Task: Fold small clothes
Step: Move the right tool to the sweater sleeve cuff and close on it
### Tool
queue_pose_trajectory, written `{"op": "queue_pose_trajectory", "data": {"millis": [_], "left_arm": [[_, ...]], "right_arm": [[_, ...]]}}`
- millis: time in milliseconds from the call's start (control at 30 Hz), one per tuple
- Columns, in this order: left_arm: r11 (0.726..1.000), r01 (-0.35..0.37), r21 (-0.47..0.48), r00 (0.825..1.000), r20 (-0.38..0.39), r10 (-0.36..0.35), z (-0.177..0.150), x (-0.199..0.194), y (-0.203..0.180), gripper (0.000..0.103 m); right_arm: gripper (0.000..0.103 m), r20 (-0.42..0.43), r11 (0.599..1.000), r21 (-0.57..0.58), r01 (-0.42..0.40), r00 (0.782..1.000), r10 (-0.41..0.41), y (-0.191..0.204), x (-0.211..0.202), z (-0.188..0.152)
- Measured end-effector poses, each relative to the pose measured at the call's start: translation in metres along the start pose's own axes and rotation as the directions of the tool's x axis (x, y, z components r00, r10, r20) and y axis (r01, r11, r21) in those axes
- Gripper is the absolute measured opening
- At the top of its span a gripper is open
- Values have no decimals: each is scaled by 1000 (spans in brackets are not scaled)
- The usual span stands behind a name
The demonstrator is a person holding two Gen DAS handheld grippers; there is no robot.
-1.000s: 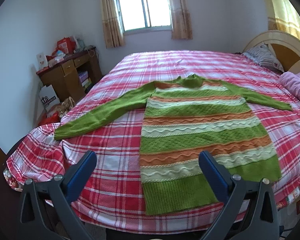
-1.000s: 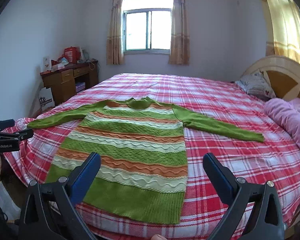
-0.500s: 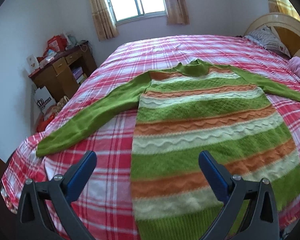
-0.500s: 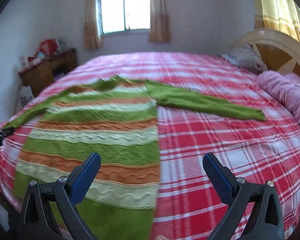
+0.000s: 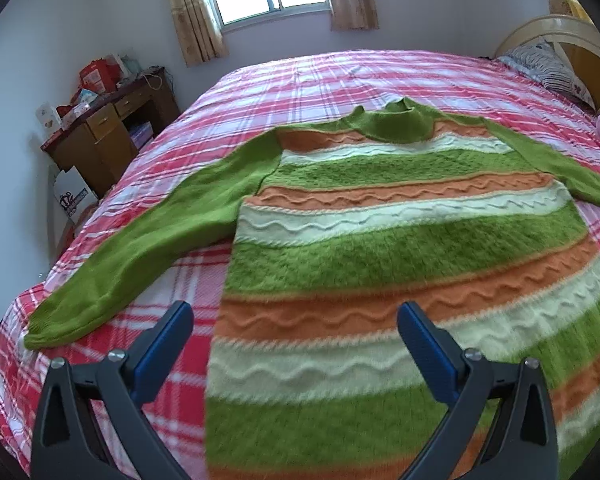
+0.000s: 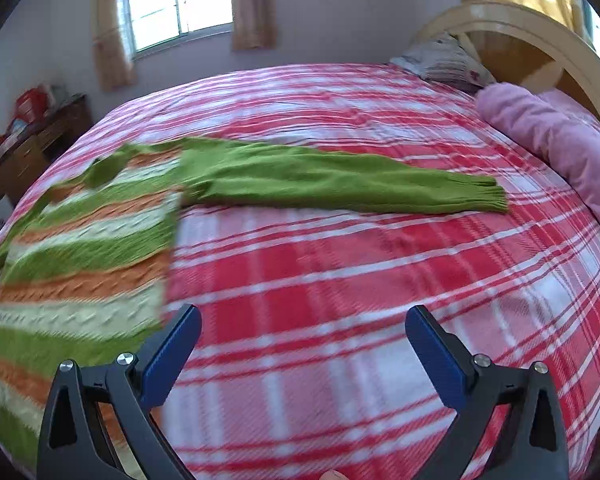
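- Left wrist view shows the striped sweater point(image 5: 400, 248) lying flat on the bed point(image 5: 300, 80), front side up, with both sleeves spread out to the sides. No fold is made yet, so the whole task is left, in my judgement.
- Left gripper point(image 5: 294, 332) is above the lower body of the sweater; its jaws are wide apart and hold nothing.
- Right gripper point(image 6: 302, 338) is over bare bedcover, just beside the sweater edge; its jaws are also wide apart and empty.
- Right sleeve point(image 6: 340, 178) lies stretched toward the pink blanket point(image 6: 552, 136), but apart from it.
- Left sleeve point(image 5: 140, 244) reaches near the bed edge.
- Wooden desk point(image 5: 104, 136) stands well apart, and nothing lies on the sweater to block folding.
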State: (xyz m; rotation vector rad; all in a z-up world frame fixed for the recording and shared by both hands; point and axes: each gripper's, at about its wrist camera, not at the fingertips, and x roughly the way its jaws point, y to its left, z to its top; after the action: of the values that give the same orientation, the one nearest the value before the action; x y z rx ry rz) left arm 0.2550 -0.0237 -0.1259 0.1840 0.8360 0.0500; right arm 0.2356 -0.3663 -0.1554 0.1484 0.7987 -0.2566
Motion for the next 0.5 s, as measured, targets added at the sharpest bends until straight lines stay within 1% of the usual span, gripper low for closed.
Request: {"op": "queue_pose_trajectory", "data": {"millis": [267, 367, 500], "left_arm": [[1000, -22, -22, 1000, -12, 22, 14, 34, -1, 103], [999, -31, -30, 999, -26, 30, 19, 45, 1, 103], [998, -50, -46, 998, -40, 49, 27, 57, 4, 103]], "right_arm": [[102, -37, 989, 115, 89, 996, -85, -70, 35, 26], [102, -47, 978, 175, 117, 993, -110, -101, 44, 36], [102, -47, 950, 251, 185, 983, -179, -144, 57, 52]]}}
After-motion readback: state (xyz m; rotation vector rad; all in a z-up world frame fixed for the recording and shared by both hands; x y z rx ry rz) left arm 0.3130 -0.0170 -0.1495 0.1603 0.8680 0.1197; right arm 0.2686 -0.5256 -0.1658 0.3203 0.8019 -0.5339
